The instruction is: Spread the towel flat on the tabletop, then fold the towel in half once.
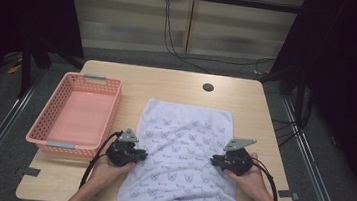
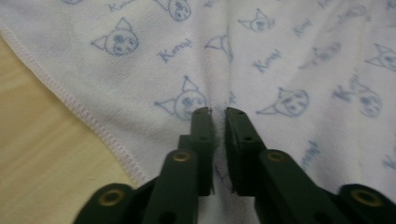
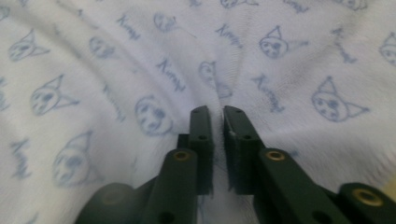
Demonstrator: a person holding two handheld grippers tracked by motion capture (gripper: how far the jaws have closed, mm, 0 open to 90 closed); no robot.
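Observation:
A white towel (image 1: pixel 183 131) printed with small blue cat faces lies spread on the wooden table (image 1: pixel 168 82), its near end hanging over the front edge. My left gripper (image 1: pixel 141 154) sits at the towel's left edge, pointing inward. In the left gripper view its jaws (image 2: pixel 218 112) are shut on a pinched ridge of the towel (image 2: pixel 280 56), just inside the stitched hem. My right gripper (image 1: pixel 214 160) is at the towel's right side, facing the left one. In the right gripper view its jaws (image 3: pixel 216 109) are shut on a raised fold of the towel (image 3: pixel 116 60).
A pink plastic basket (image 1: pixel 93 78) with nothing in it stands on the table's left part, close to my left hand. A round cable hole (image 1: pixel 208 87) is at the back of the table. Bare wood shows behind the towel and to its right.

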